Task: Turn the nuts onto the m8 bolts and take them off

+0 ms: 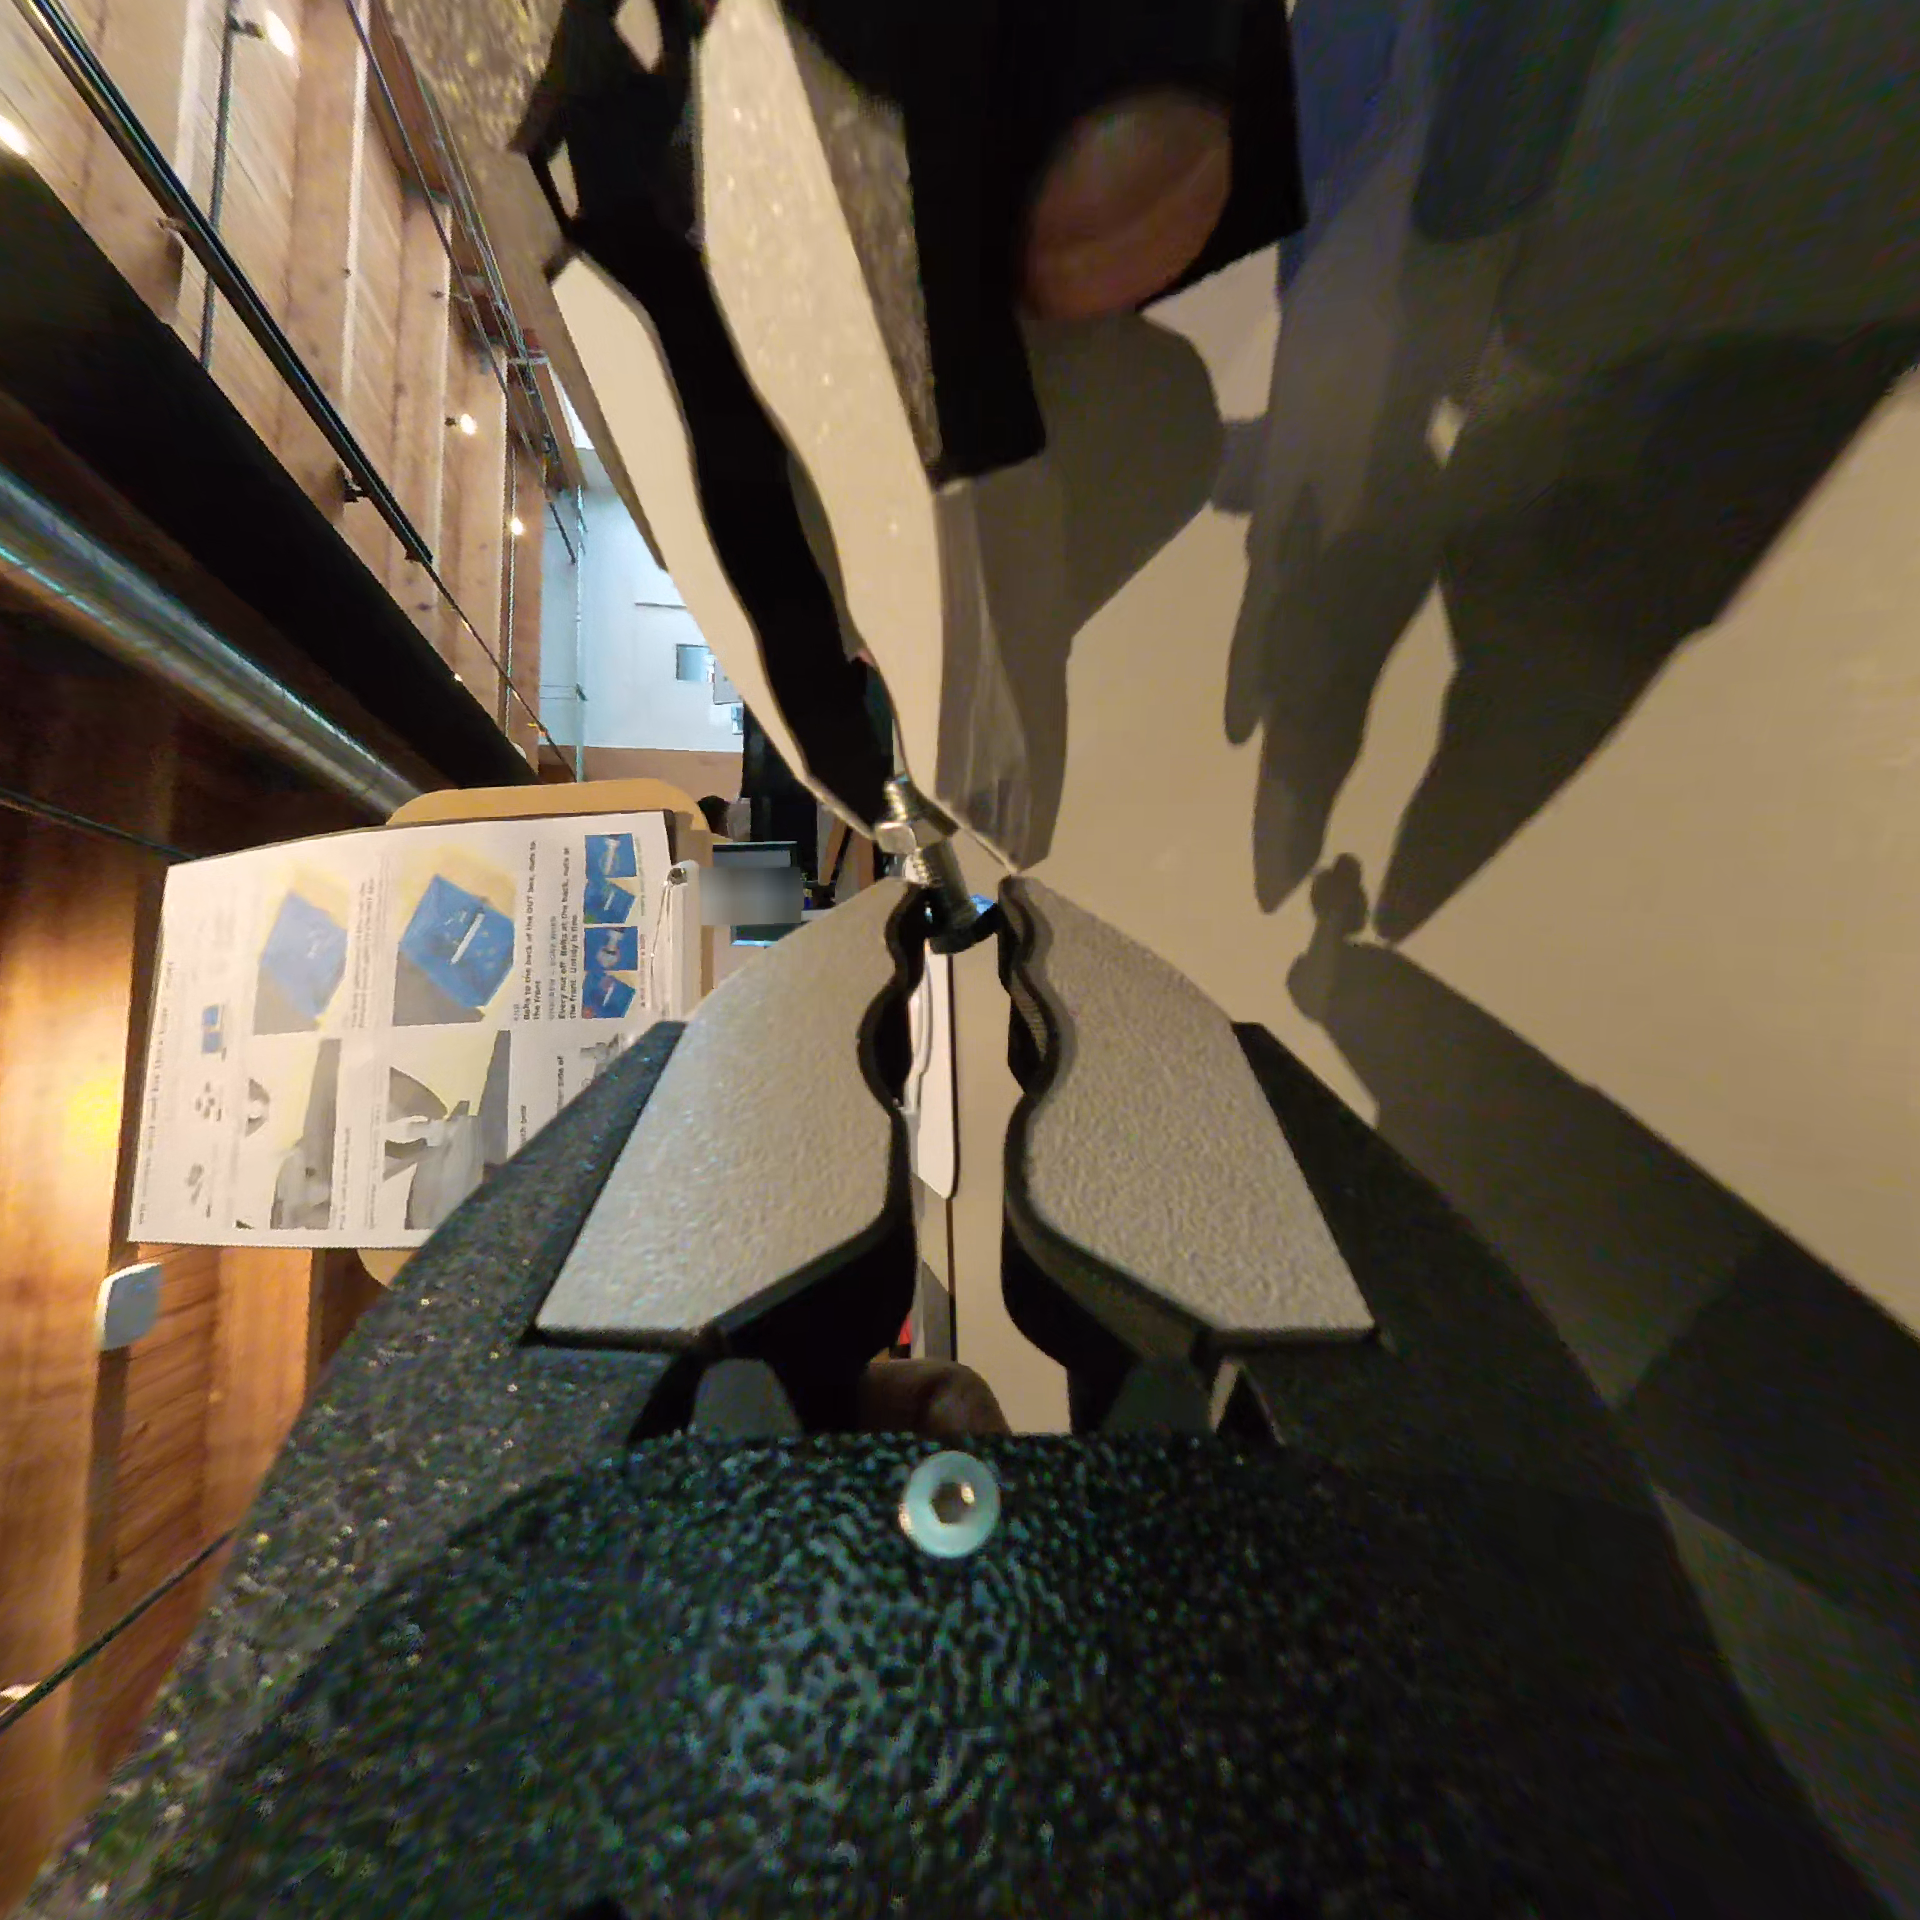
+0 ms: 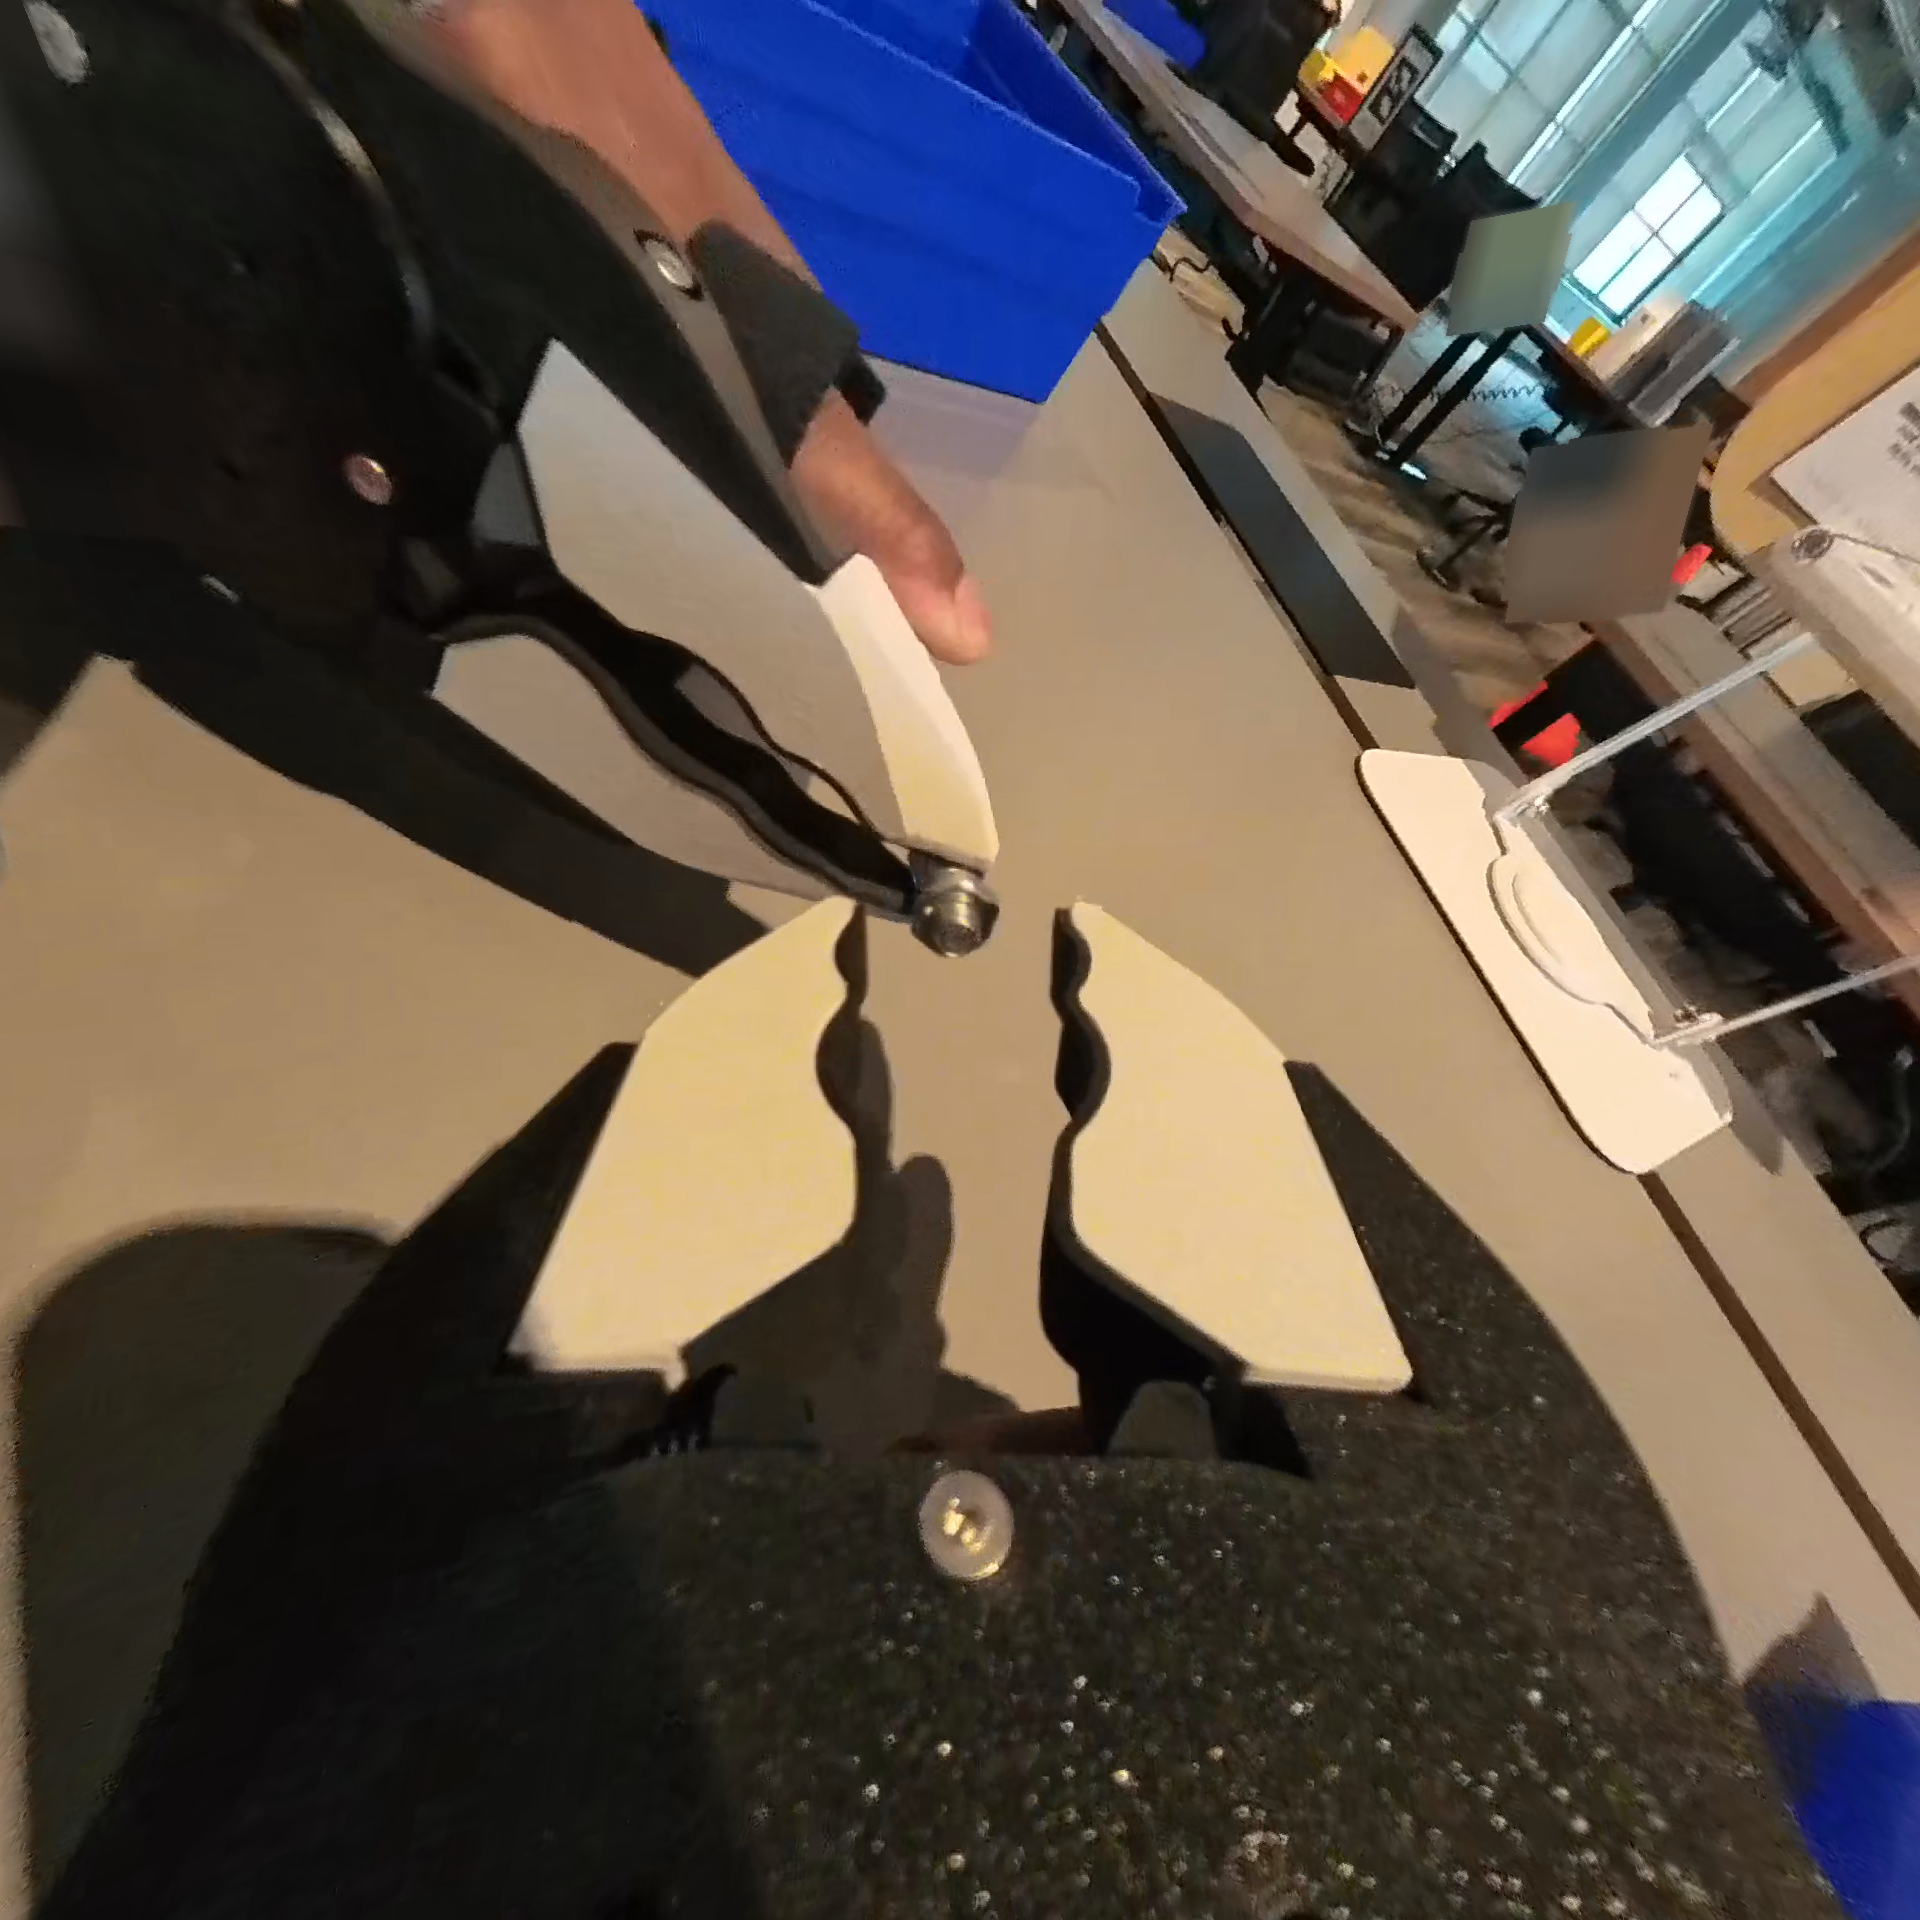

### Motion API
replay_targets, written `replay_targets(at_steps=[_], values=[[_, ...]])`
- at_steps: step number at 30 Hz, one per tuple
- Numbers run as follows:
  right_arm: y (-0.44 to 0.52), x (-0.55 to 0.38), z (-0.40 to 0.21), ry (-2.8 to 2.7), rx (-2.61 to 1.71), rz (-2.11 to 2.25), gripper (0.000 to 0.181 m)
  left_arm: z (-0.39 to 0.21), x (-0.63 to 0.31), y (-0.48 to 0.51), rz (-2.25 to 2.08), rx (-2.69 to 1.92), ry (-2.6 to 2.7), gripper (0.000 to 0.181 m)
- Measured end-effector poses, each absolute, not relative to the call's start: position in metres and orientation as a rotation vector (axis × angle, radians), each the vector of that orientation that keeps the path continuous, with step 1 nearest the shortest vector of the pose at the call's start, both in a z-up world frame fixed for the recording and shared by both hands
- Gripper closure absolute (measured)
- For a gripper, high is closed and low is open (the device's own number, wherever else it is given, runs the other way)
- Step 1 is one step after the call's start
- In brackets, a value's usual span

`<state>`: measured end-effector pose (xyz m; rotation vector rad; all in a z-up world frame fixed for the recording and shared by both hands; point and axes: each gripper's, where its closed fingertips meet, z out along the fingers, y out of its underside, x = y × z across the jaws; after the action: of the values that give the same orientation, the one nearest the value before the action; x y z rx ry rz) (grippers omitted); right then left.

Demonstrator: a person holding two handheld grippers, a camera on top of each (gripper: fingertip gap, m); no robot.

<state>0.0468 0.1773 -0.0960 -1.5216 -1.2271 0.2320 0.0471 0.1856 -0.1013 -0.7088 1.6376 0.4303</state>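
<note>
A silver M8 bolt (image 1: 940, 883) with a nut (image 1: 902, 829) on its thread is held in mid-air above the grey table (image 2: 1143, 623). My left gripper (image 1: 958, 896) is shut on the bolt's lower end. In the right wrist view the left gripper (image 2: 930, 883) reaches in from the upper left and holds the bolt end-on, with the nut (image 2: 954, 914) facing the camera. My right gripper (image 2: 956, 920) is open, and its fingertips (image 2: 1081, 930) stand either side of the nut without gripping it. In the left wrist view the right gripper (image 1: 920, 816) comes down from the top.
Blue bins (image 2: 935, 177) stand at the table's far end. A white base with a clear acrylic stand (image 2: 1538, 935) sits at the right edge. A printed instruction sheet (image 1: 395, 1029) hangs to the left. A person's hand (image 2: 894, 561) holds the left gripper. Less than 4 cm separates the two grippers' tips.
</note>
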Motion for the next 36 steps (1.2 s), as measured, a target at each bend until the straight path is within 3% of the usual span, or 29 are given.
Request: replay_targets(at_steps=[2, 11, 14, 17, 23, 26, 36], values=[[0.179, 0.048, -0.1, -1.254, -1.518, 0.179, 0.167, -0.101, 0.047, 0.185, 0.437, -0.703, 1.64, 0.168], [0.173, 0.053, -0.111, -1.574, -1.103, -0.322, 0.167, -0.116, 0.05, 0.175, 0.295, -0.755, 1.729, 0.168], [0.174, 0.054, -0.106, -1.505, -1.2, -0.227, 0.148, -0.111, 0.049, 0.181, 0.339, -0.765, 1.689, 0.168], [0.17, 0.051, -0.099, -1.379, -1.365, 0.058, 0.144, -0.104, 0.047, 0.186, 0.375, -0.759, 1.65, 0.168], [0.177, 0.048, -0.093, -1.199, -1.532, 0.291, 0.146, -0.097, 0.047, 0.188, 0.447, -0.72, 1.615, 0.168], [0.179, 0.047, -0.095, -1.186, -1.544, 0.285, 0.166, -0.098, 0.049, 0.186, 0.453, -0.701, 1.624, 0.168], [0.171, 0.05, -0.108, -1.538, -1.132, -0.234, 0.166, -0.115, 0.052, 0.175, 0.251, -0.8, 1.709, 0.168]])
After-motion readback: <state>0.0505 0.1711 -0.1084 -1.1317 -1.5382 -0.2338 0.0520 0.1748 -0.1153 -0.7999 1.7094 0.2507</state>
